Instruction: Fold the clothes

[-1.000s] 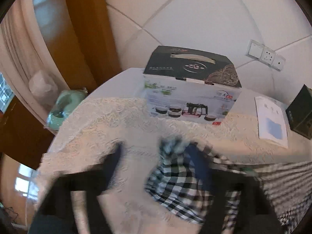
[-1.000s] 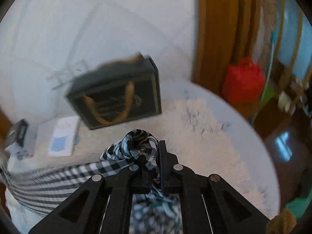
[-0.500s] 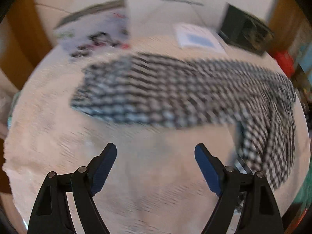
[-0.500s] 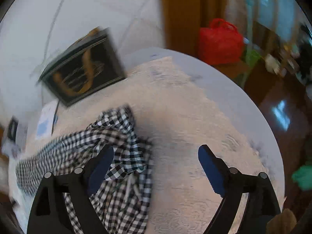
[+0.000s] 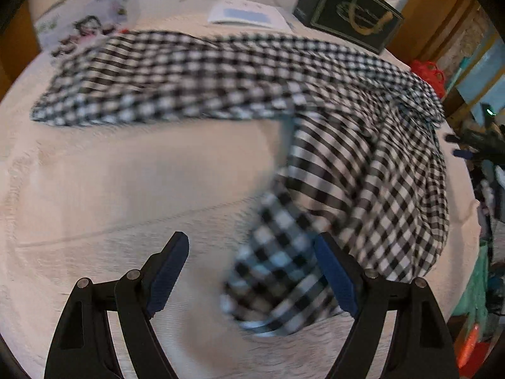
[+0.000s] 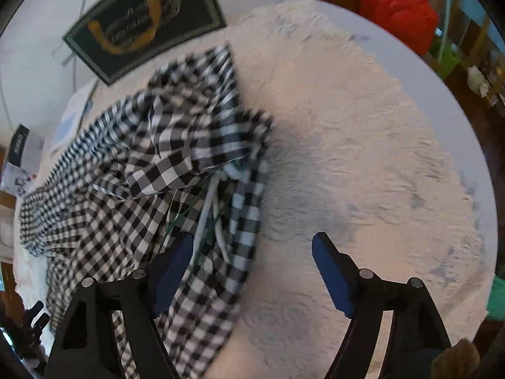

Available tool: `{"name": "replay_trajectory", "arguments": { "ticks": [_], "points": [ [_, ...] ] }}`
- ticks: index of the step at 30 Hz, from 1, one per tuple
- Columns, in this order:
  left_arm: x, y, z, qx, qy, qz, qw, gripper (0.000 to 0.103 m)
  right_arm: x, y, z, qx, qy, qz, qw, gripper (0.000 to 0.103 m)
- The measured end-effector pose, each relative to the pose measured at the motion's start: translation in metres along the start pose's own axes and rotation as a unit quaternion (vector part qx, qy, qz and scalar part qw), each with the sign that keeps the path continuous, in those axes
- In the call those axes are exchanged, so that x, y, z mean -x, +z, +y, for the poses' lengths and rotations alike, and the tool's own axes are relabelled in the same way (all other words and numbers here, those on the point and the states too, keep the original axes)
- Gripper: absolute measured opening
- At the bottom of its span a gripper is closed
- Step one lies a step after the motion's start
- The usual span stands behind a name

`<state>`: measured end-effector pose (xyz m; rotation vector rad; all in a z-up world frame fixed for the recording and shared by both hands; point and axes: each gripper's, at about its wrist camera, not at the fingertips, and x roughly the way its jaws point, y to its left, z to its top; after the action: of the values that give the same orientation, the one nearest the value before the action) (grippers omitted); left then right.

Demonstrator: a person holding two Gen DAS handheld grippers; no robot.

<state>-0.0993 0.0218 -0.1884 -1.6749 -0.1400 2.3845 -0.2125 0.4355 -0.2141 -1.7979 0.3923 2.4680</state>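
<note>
A black-and-white checked shirt [image 5: 221, 69] lies spread and rumpled across the cream table cover [image 5: 110, 189]. My left gripper [image 5: 250, 240] points down at the near part of the shirt. Its jaws stand wide and are closing, a blurred checked fold lies between them, and the pads do not press on it. In the right wrist view the shirt [image 6: 142, 158] lies bunched on the left, with loose cords showing. My right gripper [image 6: 252, 238] hangs over its edge with the jaws wide and closing. Its left finger is over the cloth and its right finger over the bare cover [image 6: 363, 158].
A dark gift box with a gold handle [image 5: 347, 9] stands at the back, a white booklet [image 5: 249, 12] and a white printed box [image 5: 88, 15] beside it. A red bag [image 6: 397, 9] sits beyond the round table's far edge.
The right gripper let go of the bunched cloth and opened wide, and the shirt dropped onto the table. Both grippers sank toward the table. The left one swung across to the shirt's near part.
</note>
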Motion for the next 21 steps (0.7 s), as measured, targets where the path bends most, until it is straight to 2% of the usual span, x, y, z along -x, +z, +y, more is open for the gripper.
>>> {"name": "replay_trajectory", "arguments": {
  "ticks": [1, 2, 3, 4, 5, 6, 7, 8, 10, 12, 14, 16, 18, 19, 20, 21],
  "points": [
    [-0.007, 0.0, -0.006, -0.001, 0.006, 0.007, 1.0, 0.056, -0.007, 0.002, 0.005, 0.002, -0.005, 0.002, 1.0, 0.086],
    [-0.013, 0.001, -0.009, 0.002, 0.017, 0.016, 0.9997, 0.007, -0.015, 0.003, 0.011, 0.006, -0.014, 0.004, 1.0, 0.086],
    [-0.019, 0.002, -0.011, 0.011, 0.032, 0.03, 0.999, 0.001, -0.023, 0.004, 0.018, 0.011, -0.027, 0.007, 1.0, 0.086],
    [-0.018, 0.003, -0.011, 0.013, 0.035, 0.03, 0.9989, 0.002, -0.03, 0.004, 0.025, 0.02, -0.039, 0.012, 0.999, 0.08],
    [-0.016, 0.004, -0.011, 0.014, 0.038, 0.029, 0.9987, 0.001, -0.037, 0.003, 0.034, 0.034, -0.054, 0.02, 0.998, 0.044],
    [-0.015, 0.005, -0.011, 0.016, 0.041, 0.029, 0.9986, 0.001, -0.039, 0.001, 0.043, 0.047, -0.068, 0.023, 0.996, 0.039],
    [-0.006, 0.007, -0.01, 0.012, 0.05, 0.017, 0.9986, 0.001, -0.035, 0.0, 0.053, 0.062, -0.087, 0.013, 0.994, 0.016],
    [0.006, 0.009, -0.009, 0.011, 0.055, 0.005, 0.9984, 0.001, -0.03, -0.003, 0.064, 0.082, -0.111, 0.008, 0.99, 0.007],
    [0.047, 0.015, 0.0, 0.016, 0.064, -0.039, 0.9971, 0.001, -0.004, -0.009, 0.074, 0.1, -0.125, -0.031, 0.987, 0.007],
    [0.083, 0.021, 0.009, 0.017, 0.07, -0.073, 0.9948, 0.001, 0.037, -0.017, 0.068, 0.09, -0.119, -0.08, 0.986, 0.007],
    [0.124, 0.029, 0.021, 0.016, 0.073, -0.104, 0.9918, 0.001, 0.093, -0.032, 0.047, 0.06, -0.122, -0.137, 0.981, 0.005],
    [0.137, 0.035, 0.029, 0.003, 0.078, -0.106, 0.9914, 0.002, 0.144, -0.05, 0.015, 0.023, -0.132, -0.177, 0.975, 0.005],
    [0.139, 0.037, 0.032, -0.012, 0.072, -0.101, 0.9923, 0.029, 0.175, -0.067, -0.025, -0.019, -0.167, -0.19, 0.967, 0.004],
    [0.13, 0.037, 0.032, -0.019, 0.059, -0.089, 0.9941, 0.063, 0.182, -0.072, -0.043, -0.035, -0.186, -0.19, 0.963, 0.005],
    [0.12, 0.038, 0.033, -0.026, 0.046, -0.078, 0.9956, 0.071, 0.185, -0.079, -0.064, -0.055, -0.183, -0.185, 0.964, 0.005],
    [0.109, 0.036, 0.03, -0.033, 0.026, -0.065, 0.997, 0.071, 0.184, -0.086, -0.084, -0.077, -0.17, -0.17, 0.968, 0.005]
  ]
}}
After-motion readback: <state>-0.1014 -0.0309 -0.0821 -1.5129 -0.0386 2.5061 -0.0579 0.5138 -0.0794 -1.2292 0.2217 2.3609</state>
